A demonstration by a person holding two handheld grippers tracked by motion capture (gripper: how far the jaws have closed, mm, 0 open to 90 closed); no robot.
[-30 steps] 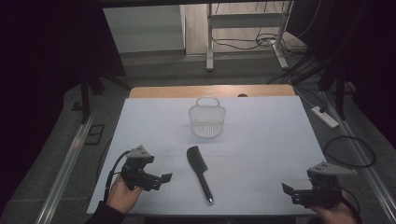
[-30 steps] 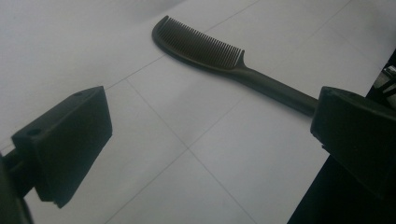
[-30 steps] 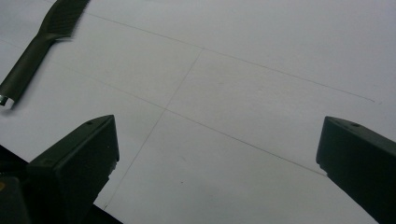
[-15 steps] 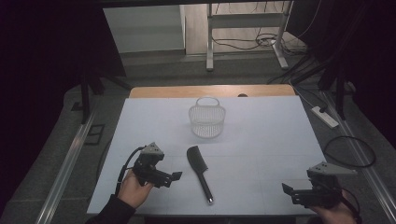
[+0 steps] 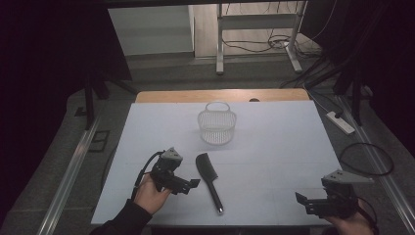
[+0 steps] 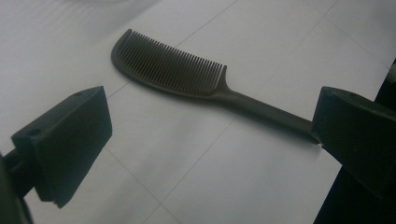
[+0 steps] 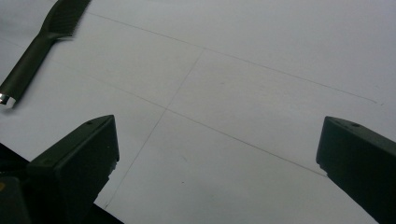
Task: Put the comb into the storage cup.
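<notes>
A black comb (image 5: 209, 180) lies flat on the white table (image 5: 274, 156), teeth end toward the basket, handle toward the front edge. In the left gripper view the comb (image 6: 187, 74) stretches across just beyond the open jaws. My left gripper (image 5: 188, 185) sits just left of the comb, open, jaws pointing at it with nothing between them. My right gripper (image 5: 306, 201) rests at the front right corner, open and empty. In the right gripper view the comb's handle (image 7: 28, 60) shows at the top left, far from the jaws.
A white wire basket (image 5: 216, 125) with a handle stands at the middle back of the table. A wooden strip (image 5: 220, 95) runs along the far edge. A power strip (image 5: 341, 122) and cables lie on the floor to the right.
My left gripper has moved right and slightly forward, closing in on the comb. The right gripper has stayed where it was.
</notes>
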